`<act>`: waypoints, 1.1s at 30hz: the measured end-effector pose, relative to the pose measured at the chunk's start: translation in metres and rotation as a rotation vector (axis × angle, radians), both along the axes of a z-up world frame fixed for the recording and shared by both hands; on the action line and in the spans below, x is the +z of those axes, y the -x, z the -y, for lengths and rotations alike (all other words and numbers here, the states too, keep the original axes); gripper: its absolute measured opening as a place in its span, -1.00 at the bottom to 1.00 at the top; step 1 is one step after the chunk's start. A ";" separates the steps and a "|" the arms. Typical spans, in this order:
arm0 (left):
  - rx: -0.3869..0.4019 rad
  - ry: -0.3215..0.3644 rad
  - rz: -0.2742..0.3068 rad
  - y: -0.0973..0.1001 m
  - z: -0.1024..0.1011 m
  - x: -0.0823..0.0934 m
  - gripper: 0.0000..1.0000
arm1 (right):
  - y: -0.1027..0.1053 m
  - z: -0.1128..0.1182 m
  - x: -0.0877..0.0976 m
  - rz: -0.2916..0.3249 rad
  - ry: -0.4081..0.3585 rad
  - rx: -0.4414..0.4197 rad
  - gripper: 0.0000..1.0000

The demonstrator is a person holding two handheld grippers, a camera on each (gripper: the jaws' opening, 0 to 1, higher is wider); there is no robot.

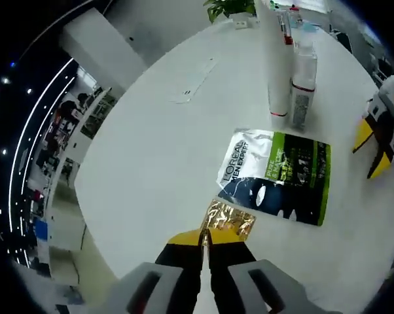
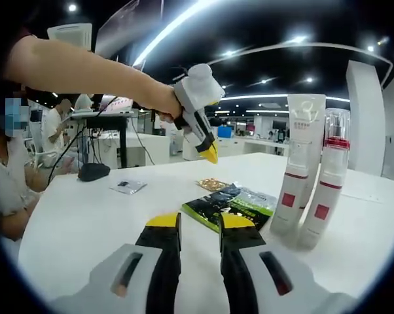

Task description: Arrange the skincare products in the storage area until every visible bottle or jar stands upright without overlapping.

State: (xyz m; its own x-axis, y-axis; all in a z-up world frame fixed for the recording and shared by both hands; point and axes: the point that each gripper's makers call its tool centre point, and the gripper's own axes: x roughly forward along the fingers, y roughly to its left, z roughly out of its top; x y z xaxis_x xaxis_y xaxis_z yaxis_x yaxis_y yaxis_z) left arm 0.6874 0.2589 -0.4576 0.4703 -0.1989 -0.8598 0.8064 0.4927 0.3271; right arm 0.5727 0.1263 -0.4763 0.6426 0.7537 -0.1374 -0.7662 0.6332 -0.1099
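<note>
White round table (image 1: pixel 171 157) carries the products. A tall white tube (image 2: pixel 298 171) and a clear pump bottle (image 2: pixel 325 190) with red bands stand upright, touching side by side. Just beside them a green-and-black sachet (image 1: pixel 279 175) lies flat, a small gold foil packet (image 1: pixel 228 220) at its corner. Left gripper (image 1: pixel 205 237) hangs above the foil packet, yellow-tipped jaws pressed together, nothing between them. Right gripper (image 2: pixel 200 222) is low over the table near the sachet, jaws parted, empty. A person's hand (image 2: pixel 159 103) holds the left gripper.
</note>
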 end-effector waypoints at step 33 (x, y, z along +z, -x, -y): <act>0.041 -0.054 -0.387 0.151 -0.065 -0.069 0.10 | 0.002 0.002 0.001 0.006 0.001 0.005 -0.57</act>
State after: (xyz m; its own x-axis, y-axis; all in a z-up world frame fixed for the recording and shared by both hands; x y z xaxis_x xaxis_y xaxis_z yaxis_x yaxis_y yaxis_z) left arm 0.5362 0.3243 -0.5267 0.1160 -0.1359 -0.9839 0.8552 0.5175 0.0294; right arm 0.5710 0.1242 -0.4754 0.6398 0.7567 -0.1342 -0.7685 0.6295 -0.1146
